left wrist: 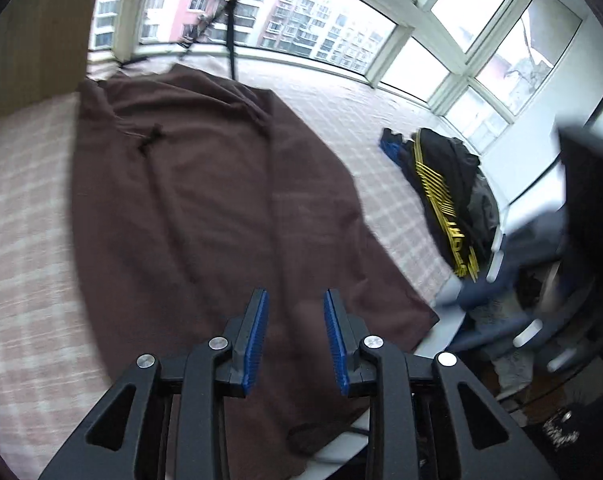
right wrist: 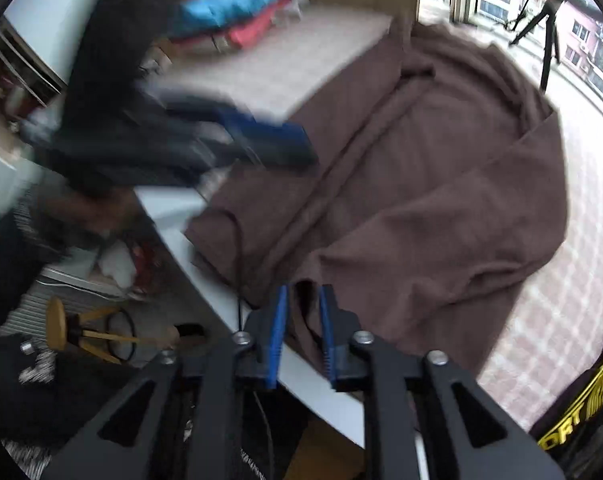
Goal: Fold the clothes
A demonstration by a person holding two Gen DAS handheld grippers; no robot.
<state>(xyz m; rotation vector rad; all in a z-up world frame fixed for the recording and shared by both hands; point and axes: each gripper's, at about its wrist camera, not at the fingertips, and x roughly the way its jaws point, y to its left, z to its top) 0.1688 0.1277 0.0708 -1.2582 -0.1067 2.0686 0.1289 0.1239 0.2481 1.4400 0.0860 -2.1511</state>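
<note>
A brown garment (left wrist: 205,200) lies spread across a bed with a pink checked sheet (left wrist: 25,216), its near hem reaching the bed's white edge (right wrist: 205,264). The left gripper (left wrist: 295,336) hovers over that hem with its blue pads apart and nothing between them — only cloth beneath. In the right wrist view the right gripper (right wrist: 303,332) sits at the hem's corner, pads parted; a fold of brown cloth stands in the gap, but whether the pads press on it I cannot tell.

The left view alone shows a black garment with yellow stripes (left wrist: 445,184) lying well apart from the brown one, near the windows (left wrist: 481,32), and the right gripper as a dark blur at the frame's right side. The right view alone shows the floor beside the bed — a small wooden stool (right wrist: 73,332) — plus a stack of blue and red cloth (right wrist: 237,8) at the bed's far end, and the left gripper blurred above the brown garment.
</note>
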